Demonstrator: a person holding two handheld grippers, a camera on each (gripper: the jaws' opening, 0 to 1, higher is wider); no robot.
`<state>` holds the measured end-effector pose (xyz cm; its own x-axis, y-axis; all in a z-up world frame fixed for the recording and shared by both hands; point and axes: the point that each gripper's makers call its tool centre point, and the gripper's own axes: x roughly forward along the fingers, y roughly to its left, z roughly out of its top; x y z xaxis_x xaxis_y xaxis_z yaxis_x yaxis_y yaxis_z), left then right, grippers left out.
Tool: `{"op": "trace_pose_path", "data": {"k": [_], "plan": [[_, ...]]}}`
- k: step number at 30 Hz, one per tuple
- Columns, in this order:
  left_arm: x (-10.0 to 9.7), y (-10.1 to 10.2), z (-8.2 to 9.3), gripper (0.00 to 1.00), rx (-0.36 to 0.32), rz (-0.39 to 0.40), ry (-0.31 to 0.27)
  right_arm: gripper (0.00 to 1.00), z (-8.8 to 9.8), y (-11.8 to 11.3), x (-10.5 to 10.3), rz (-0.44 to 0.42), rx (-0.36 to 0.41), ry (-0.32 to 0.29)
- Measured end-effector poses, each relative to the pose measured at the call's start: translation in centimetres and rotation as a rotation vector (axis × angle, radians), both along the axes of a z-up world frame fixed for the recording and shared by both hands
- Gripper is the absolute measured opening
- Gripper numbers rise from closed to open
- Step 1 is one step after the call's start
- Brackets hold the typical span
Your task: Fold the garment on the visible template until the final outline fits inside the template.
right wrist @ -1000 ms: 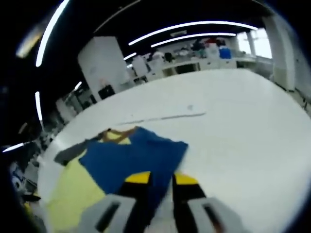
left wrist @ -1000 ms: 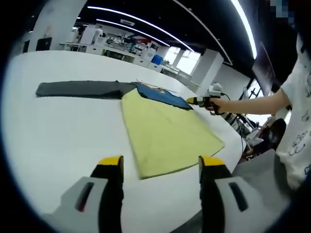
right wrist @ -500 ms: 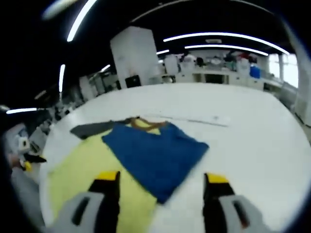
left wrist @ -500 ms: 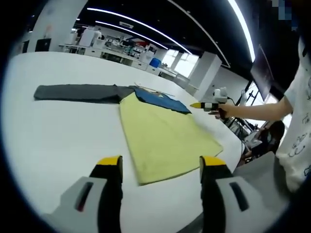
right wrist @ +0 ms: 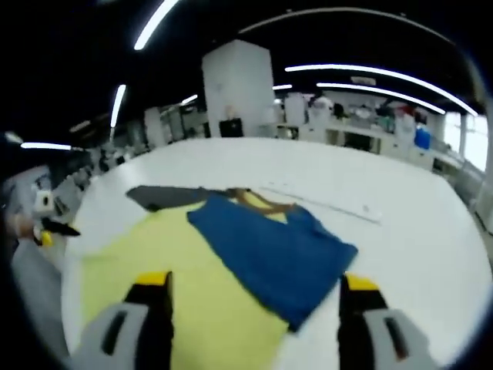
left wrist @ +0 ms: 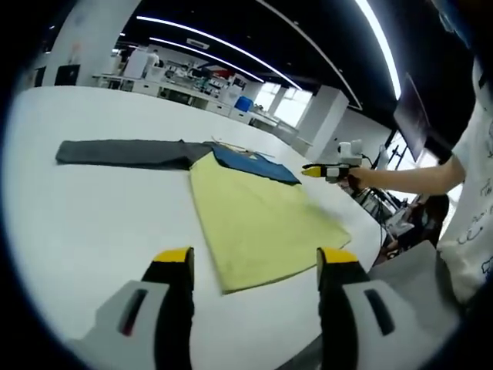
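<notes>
— Lying flat on the white table (left wrist: 92, 216), is that the garment (left wrist: 258, 216)?

— Yes. Its yellow body spreads over the table toward the near edge, and a blue sleeve (right wrist: 269, 250) is folded across the upper part of that body. A grey sleeve (left wrist: 127, 151) runs straight out from the garment's far corner, flat on the table and not folded in.

— And the claws, relative to the garment?

— The left gripper (left wrist: 254, 266) hangs above the table just off the garment's near hem, jaws wide apart, nothing between them. In the right gripper view the right gripper (right wrist: 254, 293) sits over the yellow body, close to the blue sleeve's free corner, jaws spread wide and empty as well.

— Does the other tool show up?

— In the left gripper view the right gripper is held out by a person's hand (left wrist: 358, 179), beyond the garment's blue sleeve and clear of the cloth. A white strip (right wrist: 323, 202) lies on the table past the garment's collar.

— Is the template visible?

— I cannot tell any outline under the garment.
</notes>
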<state>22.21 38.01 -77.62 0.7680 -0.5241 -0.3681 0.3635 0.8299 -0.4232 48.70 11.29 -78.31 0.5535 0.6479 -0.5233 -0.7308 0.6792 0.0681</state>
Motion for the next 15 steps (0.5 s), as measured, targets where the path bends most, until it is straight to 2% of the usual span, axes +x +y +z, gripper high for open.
{"op": "trace_pose_path", "data": {"k": [8,11,15], "plan": [[-0.9,-0.1,0.4,0.62,0.02,-0.015,-0.015,0.81,0.7,7.8,-0.1,0.115,0.008,-0.022],[-1.1,-0.3,0.4,0.62,0.029,-0.019,-0.016,0.71,0.9,11.0,0.0,0.145,0.004,-0.047],[-1.3,-0.7,0.3,0.62,0.031,-0.02,-0.014,0.61,0.8,14.1,0.2,0.158,0.016,-0.057]]}}
